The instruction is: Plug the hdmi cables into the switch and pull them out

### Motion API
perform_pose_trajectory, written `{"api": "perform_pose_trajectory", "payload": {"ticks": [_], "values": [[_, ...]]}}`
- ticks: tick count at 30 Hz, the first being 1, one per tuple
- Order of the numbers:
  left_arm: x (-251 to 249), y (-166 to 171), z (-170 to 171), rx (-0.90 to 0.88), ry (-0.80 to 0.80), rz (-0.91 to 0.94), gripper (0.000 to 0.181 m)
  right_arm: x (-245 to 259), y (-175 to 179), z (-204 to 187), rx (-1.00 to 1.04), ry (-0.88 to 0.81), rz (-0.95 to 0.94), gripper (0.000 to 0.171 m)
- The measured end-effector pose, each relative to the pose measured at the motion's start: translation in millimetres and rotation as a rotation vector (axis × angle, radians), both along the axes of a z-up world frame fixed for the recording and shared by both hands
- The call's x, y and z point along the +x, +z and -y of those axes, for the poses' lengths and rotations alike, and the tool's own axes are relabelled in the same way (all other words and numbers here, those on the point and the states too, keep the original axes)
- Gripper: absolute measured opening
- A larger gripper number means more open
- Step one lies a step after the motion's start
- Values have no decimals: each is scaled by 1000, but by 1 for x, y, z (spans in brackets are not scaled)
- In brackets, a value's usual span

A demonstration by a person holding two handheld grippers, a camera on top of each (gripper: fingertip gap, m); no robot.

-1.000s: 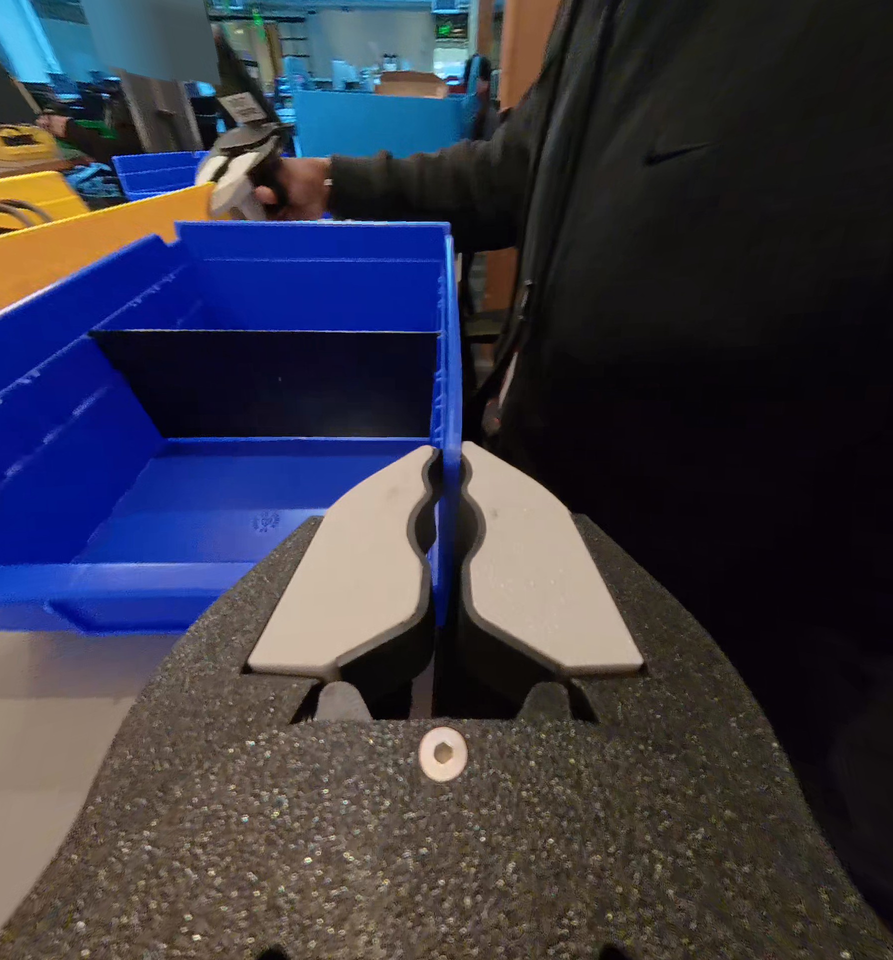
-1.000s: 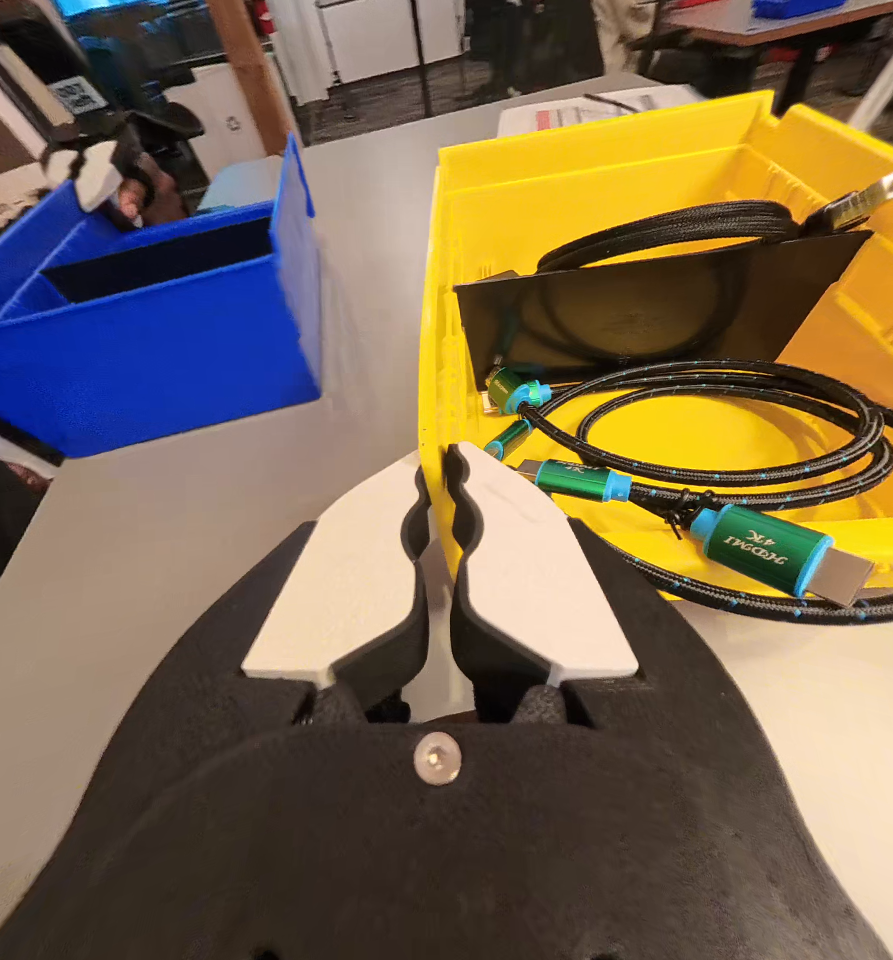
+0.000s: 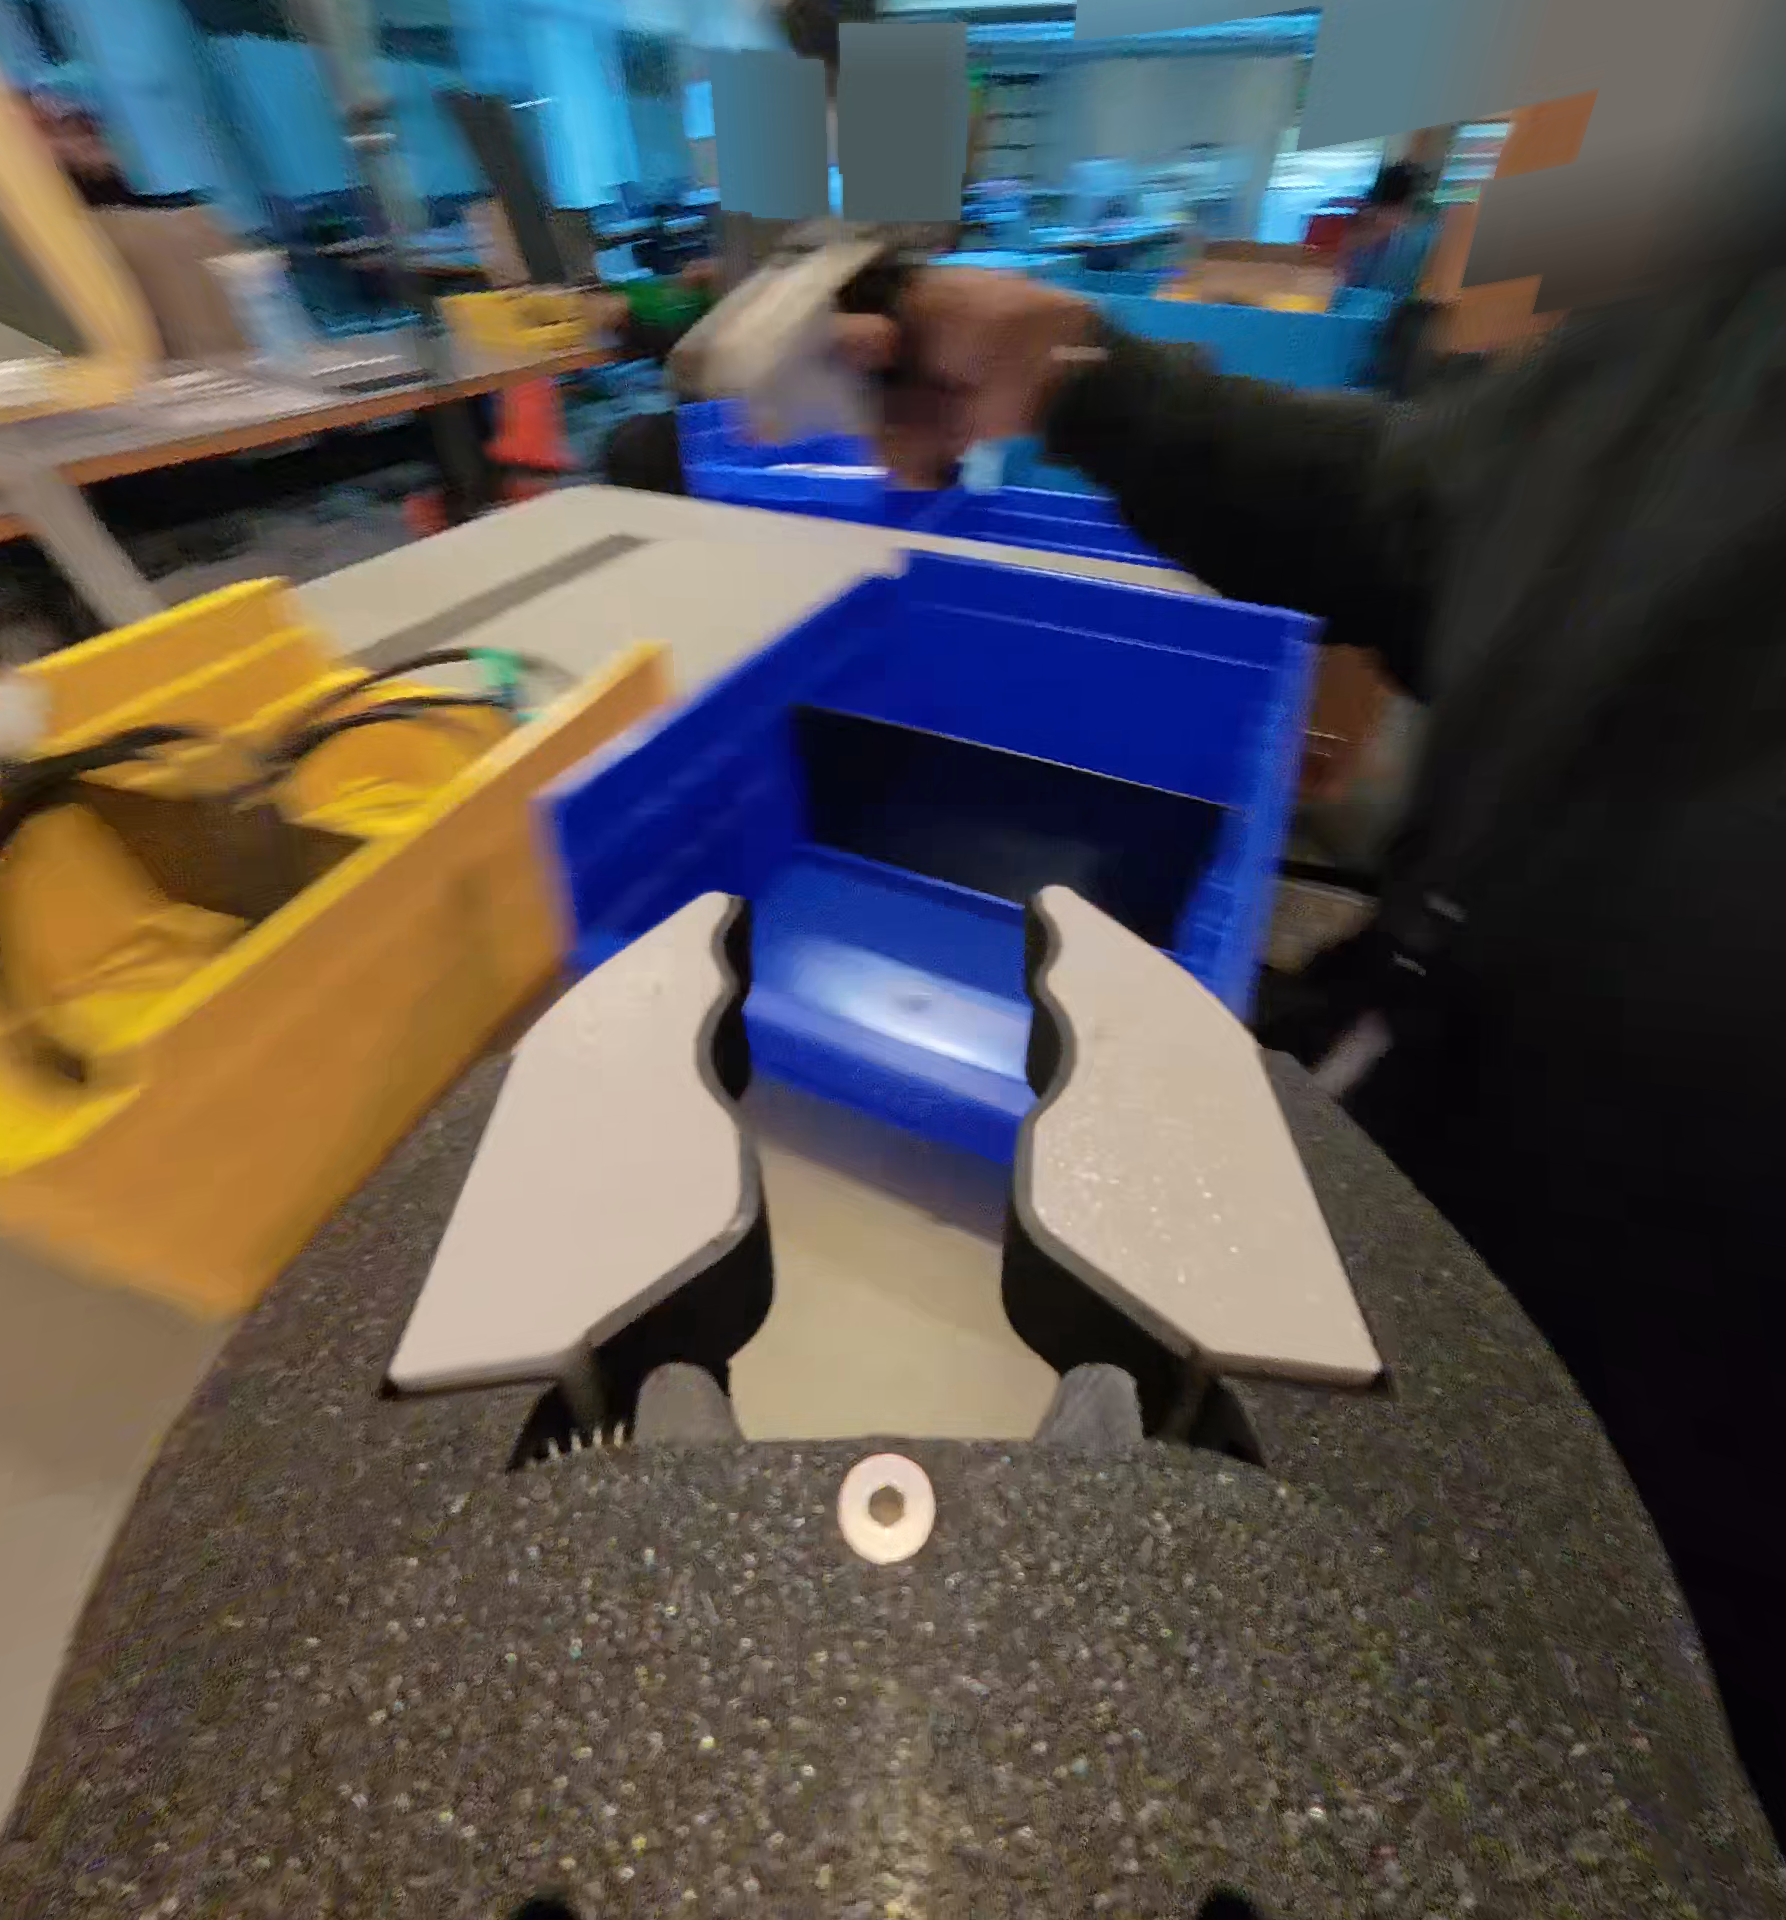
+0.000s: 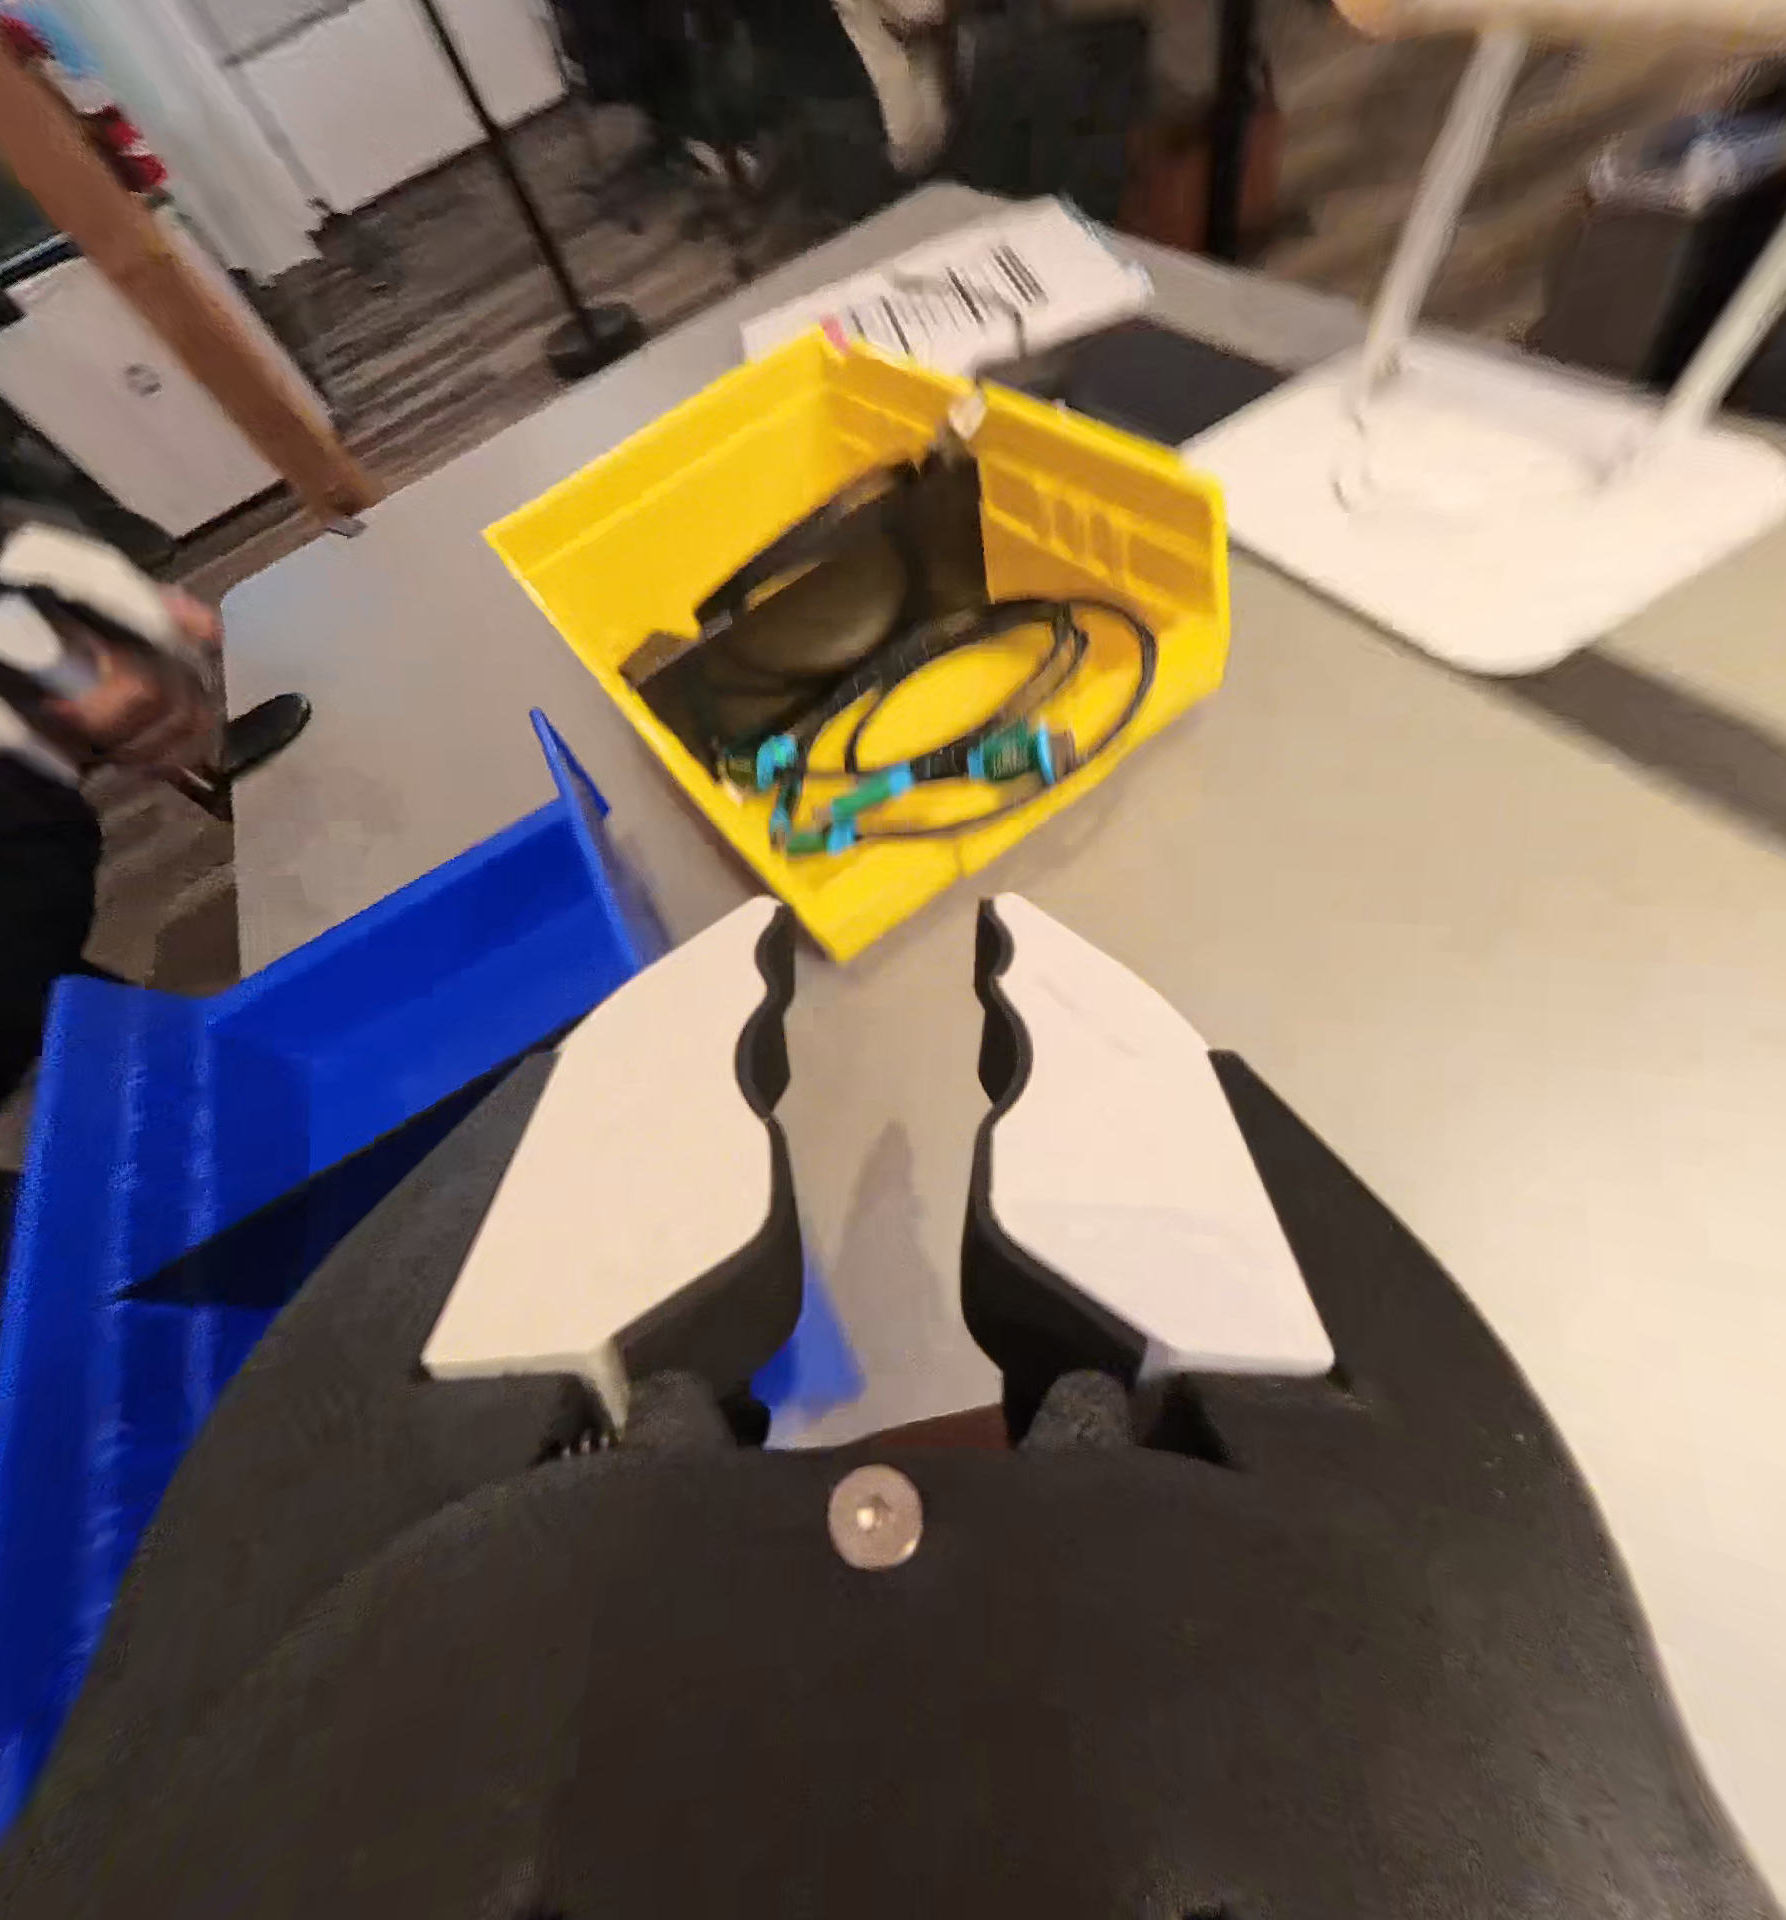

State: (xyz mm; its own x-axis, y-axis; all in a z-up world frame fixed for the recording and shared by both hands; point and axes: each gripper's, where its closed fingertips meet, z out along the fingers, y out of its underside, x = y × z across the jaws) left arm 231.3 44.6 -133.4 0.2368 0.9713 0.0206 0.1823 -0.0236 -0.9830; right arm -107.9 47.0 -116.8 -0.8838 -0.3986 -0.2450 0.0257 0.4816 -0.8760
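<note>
Black braided HDMI cables (image 4: 972,769) with green and blue plugs lie coiled in a yellow bin (image 4: 1107,540), in front of a black divider. My right gripper (image 4: 881,920) is open and empty, held above the table and short of the bin's near corner. My left gripper (image 3: 884,914) is open and empty, facing an empty blue bin (image 3: 1076,665). The yellow bin (image 3: 297,1039) with its cables (image 3: 380,686) shows blurred at the left of that view. I cannot make out a switch. The right gripper (image 3: 795,312), held in a hand, shows far off.
The blue bin (image 4: 349,1039) stands left of the yellow one on the grey table (image 4: 1440,1039). A white stand base (image 4: 1491,520) and a printed sheet (image 4: 972,281) lie behind. A person in a dark jacket (image 3: 1595,935) fills the right of the left wrist view.
Both grippers have gone from shut to open. The right one has pulled up and back from the yellow bin. The left one has pulled back and turned, so the yellow bin shows.
</note>
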Motion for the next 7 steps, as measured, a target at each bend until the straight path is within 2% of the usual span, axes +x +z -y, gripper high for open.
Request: {"api": "perform_pose_trajectory", "payload": {"ticks": [1,4,7], "values": [[-3,8,31,26,111,20,57,-3,-7,-18,66,-44,12,39],[-9,17,136,132,462,118,62,-3,-34,-68,226,-125,-30,57],[-23,7,215,206,623,231,64,10,-42,-100,272,-164,0,65]]}}
